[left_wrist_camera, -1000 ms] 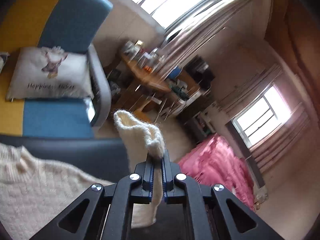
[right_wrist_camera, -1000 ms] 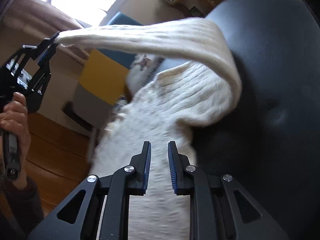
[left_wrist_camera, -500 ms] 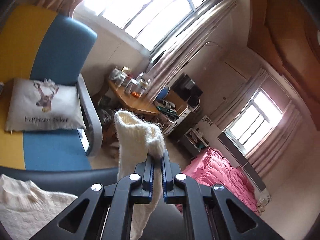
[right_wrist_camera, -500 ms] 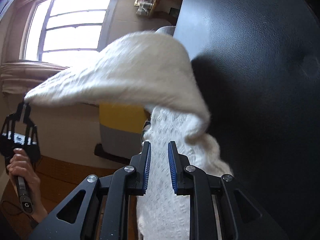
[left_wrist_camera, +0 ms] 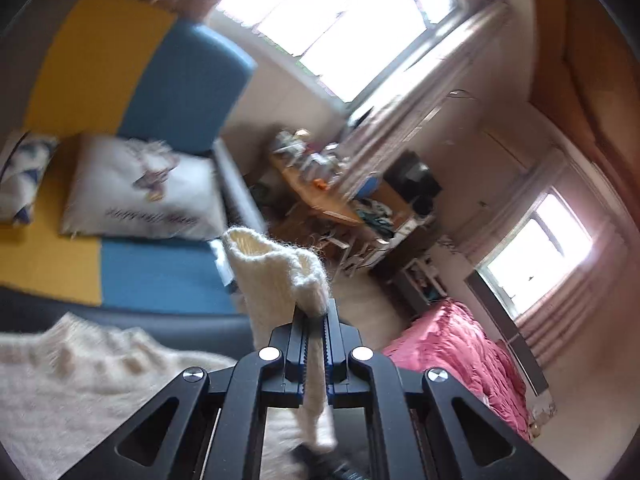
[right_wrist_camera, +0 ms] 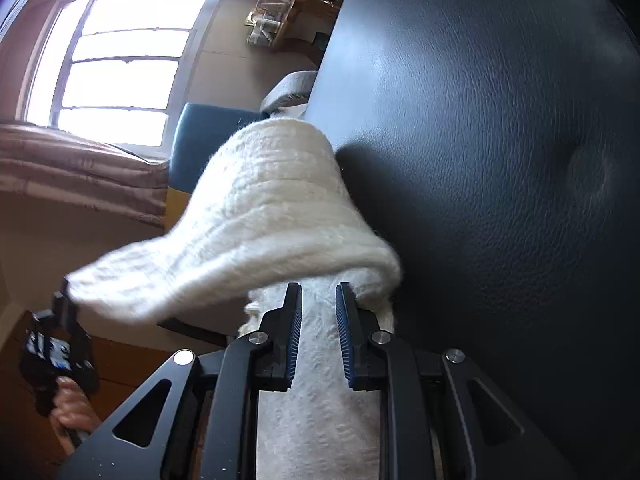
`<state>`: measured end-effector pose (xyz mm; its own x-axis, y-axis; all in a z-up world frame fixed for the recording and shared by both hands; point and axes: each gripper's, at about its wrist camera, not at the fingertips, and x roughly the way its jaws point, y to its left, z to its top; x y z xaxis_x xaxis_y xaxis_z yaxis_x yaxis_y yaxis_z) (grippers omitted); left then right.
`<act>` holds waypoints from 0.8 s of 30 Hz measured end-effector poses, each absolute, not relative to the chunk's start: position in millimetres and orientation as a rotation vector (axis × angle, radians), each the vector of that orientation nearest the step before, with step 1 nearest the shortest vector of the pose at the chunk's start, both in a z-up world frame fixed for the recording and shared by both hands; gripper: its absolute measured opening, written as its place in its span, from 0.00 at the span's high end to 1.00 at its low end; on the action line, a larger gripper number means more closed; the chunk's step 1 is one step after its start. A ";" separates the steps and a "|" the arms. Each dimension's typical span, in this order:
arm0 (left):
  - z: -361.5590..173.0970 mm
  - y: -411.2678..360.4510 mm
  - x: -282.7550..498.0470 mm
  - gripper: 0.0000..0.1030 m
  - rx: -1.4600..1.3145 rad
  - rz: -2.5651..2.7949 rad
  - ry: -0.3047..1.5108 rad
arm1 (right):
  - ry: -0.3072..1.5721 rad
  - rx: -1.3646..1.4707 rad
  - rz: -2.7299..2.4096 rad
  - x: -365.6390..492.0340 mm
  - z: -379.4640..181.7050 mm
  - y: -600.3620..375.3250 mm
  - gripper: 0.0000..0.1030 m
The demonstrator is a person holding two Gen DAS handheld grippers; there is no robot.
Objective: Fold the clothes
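Sweater (right_wrist_camera: pixel 316 408) on cushion (right_wrist_camera: pixel 500 200), sleeve (right_wrist_camera: pixel 280 216) raised

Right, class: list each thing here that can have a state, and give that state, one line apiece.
Left gripper: shut on the sleeve.
Right gripper: open, over the sweater, gripping nothing.
Sleeve: lifted, stretched from the sweater's body to the left gripper.
Sweater: body lying on the black cushion, not yet folded.
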<state>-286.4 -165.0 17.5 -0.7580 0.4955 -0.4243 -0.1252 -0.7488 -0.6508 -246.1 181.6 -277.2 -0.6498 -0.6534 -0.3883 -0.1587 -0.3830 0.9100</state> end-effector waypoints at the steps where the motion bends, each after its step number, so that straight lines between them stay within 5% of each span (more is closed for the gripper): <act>1: 6.9 -172.2 -283.8 0.95 -0.878 2.515 -0.882 | -1.494 1.102 -2.104 -246.7 -277.3 179.9 0.81; 14: -133.3 -233.3 -249.7 0.94 -1.335 2.465 -1.011 | -1.179 1.219 -2.257 -256.5 -264.0 147.2 0.81; 24: -201.8 -300.5 -193.0 0.75 -1.402 2.320 -1.415 | -1.085 1.241 -2.292 -254.0 -258.6 169.5 0.81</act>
